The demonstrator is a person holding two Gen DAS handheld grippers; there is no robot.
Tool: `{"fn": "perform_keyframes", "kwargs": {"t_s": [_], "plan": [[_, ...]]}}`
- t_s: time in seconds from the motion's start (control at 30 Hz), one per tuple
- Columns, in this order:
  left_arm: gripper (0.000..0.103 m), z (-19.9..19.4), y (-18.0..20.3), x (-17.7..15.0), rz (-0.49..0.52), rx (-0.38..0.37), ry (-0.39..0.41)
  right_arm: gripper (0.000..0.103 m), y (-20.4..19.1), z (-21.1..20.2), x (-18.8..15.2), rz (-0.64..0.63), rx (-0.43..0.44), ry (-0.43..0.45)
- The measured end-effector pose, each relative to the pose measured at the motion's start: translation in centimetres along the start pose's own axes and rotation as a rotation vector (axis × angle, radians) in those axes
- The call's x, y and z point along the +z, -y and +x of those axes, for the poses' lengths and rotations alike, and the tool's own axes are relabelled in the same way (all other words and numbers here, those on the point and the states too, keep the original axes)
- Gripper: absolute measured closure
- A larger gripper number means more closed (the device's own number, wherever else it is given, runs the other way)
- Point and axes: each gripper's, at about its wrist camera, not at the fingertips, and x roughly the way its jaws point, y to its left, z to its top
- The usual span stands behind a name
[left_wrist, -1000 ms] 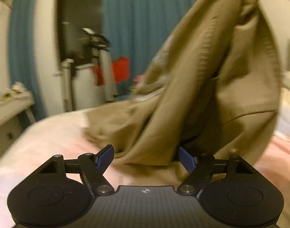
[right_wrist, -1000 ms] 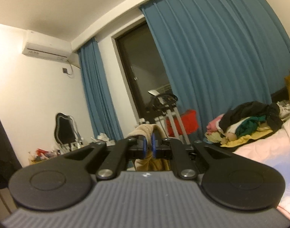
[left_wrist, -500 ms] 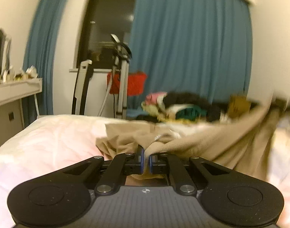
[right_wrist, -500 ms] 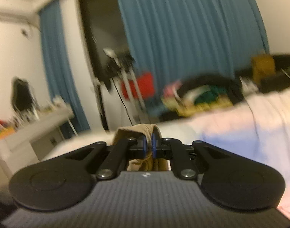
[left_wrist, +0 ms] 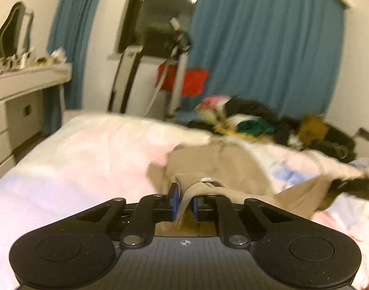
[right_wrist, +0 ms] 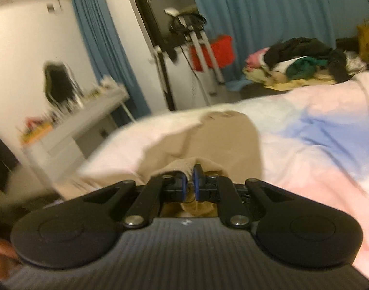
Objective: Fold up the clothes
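While my left gripper [left_wrist: 183, 201] pinches an edge of the tan garment [left_wrist: 218, 164], that cloth sprawls rumpled on the pink bedspread [left_wrist: 92, 154]. From the right wrist, my right gripper [right_wrist: 189, 183] clamps another bunched edge of it. I judge no fold is made yet; flattening and folding remain.

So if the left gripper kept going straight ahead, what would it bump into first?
The left gripper is shut on the tan cloth garment, which spreads right ahead of it over the pink and white bedcover. So it would probably press into that cloth first, though depth is hard to judge.
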Motion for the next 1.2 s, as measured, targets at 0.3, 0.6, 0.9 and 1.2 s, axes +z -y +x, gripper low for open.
{"fn": "perform_keyframes", "kwargs": {"t_s": [0.3, 0.6, 0.9, 1.2], "plan": [[0.023, -6.5, 0.8, -3.0, 0.126, 0.079, -0.049, 0.092, -0.4, 0.1, 0.8, 0.034, 0.043, 0.034], [0.016, -8.0, 6.2, -6.4, 0.319, -0.107, 0.02, 0.092, -0.3, -0.8, 0.6, 0.037, 0.056, 0.033], [0.016, -2.3, 11.2, -8.1, 0.467, 0.143, 0.21, 0.092, 0.0, -0.8, 0.6, 0.043, 0.048, 0.035], [0.012, -5.0, 7.7, -6.6, 0.27, 0.242, 0.267, 0.092, -1.0, -0.8, -0.7, -0.084, -0.063, -0.033]]}}
